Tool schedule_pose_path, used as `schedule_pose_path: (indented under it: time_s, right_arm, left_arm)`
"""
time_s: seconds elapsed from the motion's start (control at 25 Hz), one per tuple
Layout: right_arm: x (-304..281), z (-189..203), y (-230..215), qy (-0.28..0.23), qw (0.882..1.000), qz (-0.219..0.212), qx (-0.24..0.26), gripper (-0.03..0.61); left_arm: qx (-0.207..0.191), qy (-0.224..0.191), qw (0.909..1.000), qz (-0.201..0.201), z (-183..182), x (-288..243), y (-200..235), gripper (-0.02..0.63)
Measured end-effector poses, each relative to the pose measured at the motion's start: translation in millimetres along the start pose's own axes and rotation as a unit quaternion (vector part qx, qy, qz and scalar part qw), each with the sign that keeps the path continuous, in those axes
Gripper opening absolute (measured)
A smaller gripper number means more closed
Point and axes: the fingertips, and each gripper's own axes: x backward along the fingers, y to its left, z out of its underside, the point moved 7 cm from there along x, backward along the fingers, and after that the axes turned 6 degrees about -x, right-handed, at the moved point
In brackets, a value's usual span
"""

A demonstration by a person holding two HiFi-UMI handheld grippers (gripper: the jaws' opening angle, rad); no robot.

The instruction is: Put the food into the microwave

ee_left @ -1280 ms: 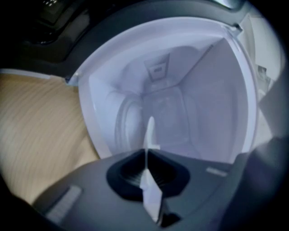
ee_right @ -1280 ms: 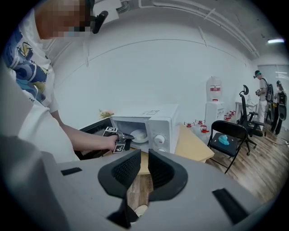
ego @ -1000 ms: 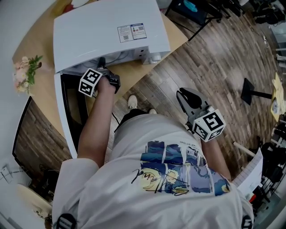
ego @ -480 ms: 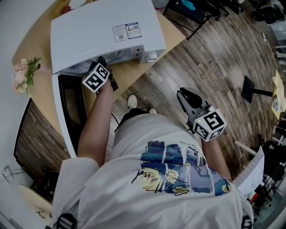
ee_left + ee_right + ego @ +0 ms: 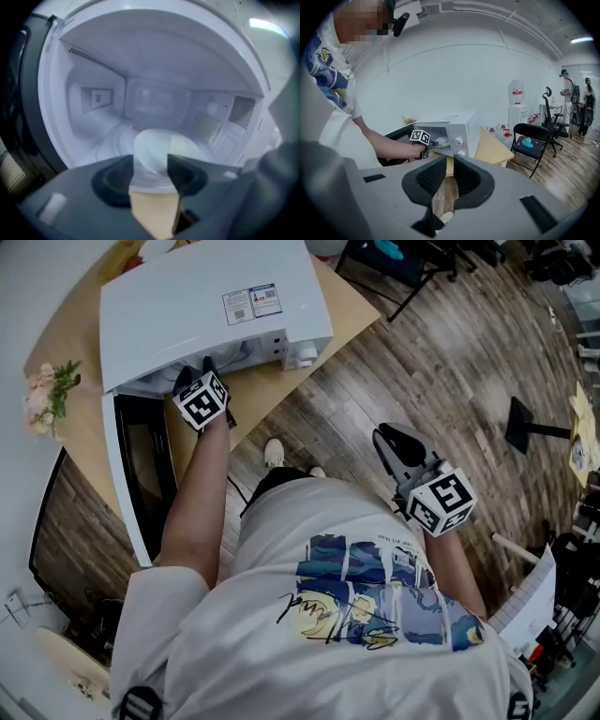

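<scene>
The white microwave (image 5: 216, 306) stands on a wooden table with its dark door (image 5: 131, 474) swung open to the left. My left gripper (image 5: 208, 371) is at the mouth of the cavity. In the left gripper view its jaws (image 5: 151, 161) are opening. A pale plate of food (image 5: 154, 145) rests on the turntable just beyond them, and the pads are not pressing on it. My right gripper (image 5: 386, 435) hangs over the wooden floor, away from the table. Its jaws (image 5: 450, 161) show a narrow gap with nothing in it. In the right gripper view the microwave (image 5: 454, 126) shows the plate (image 5: 442, 140) inside.
The table (image 5: 272, 395) carries a small bunch of flowers (image 5: 52, 390) left of the microwave. A black chair (image 5: 532, 136) and a water dispenser (image 5: 516, 105) stand beyond the table. A black stand base (image 5: 530, 432) sits on the floor at the right.
My left gripper has rolled at the microwave's mouth, so its marker cube now shows a different face. The right gripper has barely shifted.
</scene>
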Motion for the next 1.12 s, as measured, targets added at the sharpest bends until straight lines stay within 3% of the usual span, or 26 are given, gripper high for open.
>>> schedule_pose_path:
  time_s: [0.64,1.12]
  right_arm:
    - [26.9,14.6,-11.0,-0.019,0.998,-0.053,0.018,0.031]
    - [46.5,45.5,-11.2,-0.021,0.994,-0.103,0.025,0.021]
  left_arm:
    - [-0.012,-0.031,0.9995,-0.002,2.3,77.4,-21.7,0.196]
    - [-0.012,-0.033,0.9986,0.039,37.1,162.5,-53.4,0.014]
